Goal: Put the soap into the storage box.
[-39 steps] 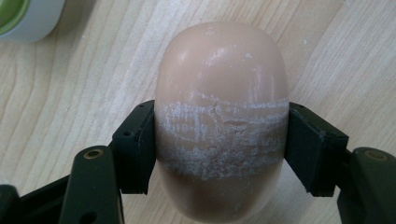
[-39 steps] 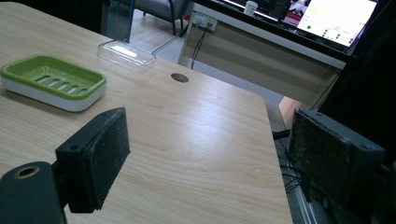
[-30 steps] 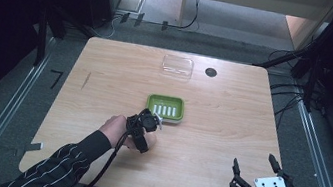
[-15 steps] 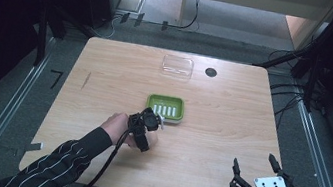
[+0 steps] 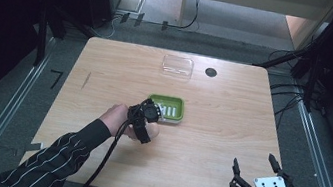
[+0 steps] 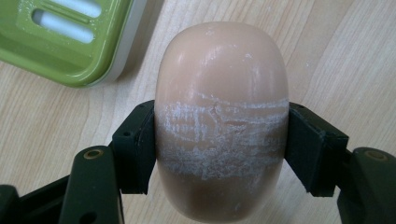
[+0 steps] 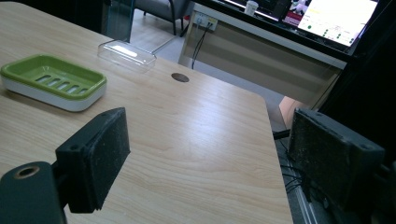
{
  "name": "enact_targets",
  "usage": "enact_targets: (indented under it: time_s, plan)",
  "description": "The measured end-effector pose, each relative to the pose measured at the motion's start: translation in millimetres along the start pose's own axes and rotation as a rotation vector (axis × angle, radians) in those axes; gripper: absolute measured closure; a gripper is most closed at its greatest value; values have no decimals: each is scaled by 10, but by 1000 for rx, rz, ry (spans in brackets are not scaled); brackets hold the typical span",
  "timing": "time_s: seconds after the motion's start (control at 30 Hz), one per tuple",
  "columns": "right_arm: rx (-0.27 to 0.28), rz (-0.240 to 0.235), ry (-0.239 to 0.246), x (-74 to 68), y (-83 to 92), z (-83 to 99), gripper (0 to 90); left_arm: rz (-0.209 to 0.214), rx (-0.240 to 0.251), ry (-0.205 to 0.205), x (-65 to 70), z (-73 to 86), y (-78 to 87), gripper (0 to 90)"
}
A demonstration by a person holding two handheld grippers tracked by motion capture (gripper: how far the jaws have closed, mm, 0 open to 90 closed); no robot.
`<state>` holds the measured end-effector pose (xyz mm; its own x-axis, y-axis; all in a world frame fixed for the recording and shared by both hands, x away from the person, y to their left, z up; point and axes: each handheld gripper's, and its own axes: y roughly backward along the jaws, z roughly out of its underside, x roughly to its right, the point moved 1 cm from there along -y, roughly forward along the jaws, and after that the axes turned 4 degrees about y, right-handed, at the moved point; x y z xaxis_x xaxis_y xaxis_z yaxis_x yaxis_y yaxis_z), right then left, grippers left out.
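- Your left gripper (image 6: 219, 140) is clamped on the bar of soap (image 6: 220, 116); both black pads press flat against its long sides, so the jaws stand only as wide as the bar.
- In the high view, your left gripper (image 5: 146, 115) sits near the middle of the worktop (image 5: 107, 69), just at the near left corner of the green soap dish (image 5: 167, 108).
- The soap is a rounded, peach-pink oval, smooth and glossy at the far end, with a band of whitish, cracked scuffing across its middle where the pads sit.
- In the left gripper view, the dish (image 6: 70, 42) lies to the upper left of the soap, close but apart from it; bare wood shows between them.
- A clear plastic lid (image 5: 177, 67) lies near the far edge, beside a small dark round hole (image 5: 211, 72).
- Your right gripper (image 5: 253, 175) hangs at the near right corner of the worktop, its jaws spread wide with nothing between them.
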<state>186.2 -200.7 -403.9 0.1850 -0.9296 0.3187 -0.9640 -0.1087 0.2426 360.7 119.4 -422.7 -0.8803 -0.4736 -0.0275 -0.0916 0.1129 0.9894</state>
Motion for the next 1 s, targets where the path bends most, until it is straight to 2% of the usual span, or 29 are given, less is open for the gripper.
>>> enact_targets:
  time_s: [0.17, 0.27, 0.53, 0.77, 1.0]
  plan:
    - [1, 1, 3, 2, -1, 0, 134, 6, 1, -27, -7, -20, 9, 336]
    - [0, 0, 4, 3, -3, 0, 135, 1, 10, -45, -37, -48, 78, 336]
    - [2, 1, 2, 6, -5, 2, 134, 7, 22, -52, -72, -76, 116, 336]
    - [1, 2, 0, 7, -7, 3, 134, 0, 22, -91, -82, -139, 154, 336]
    - [-5, 3, -9, 7, -3, 6, 134, -8, 21, -108, -108, -177, 160, 336]
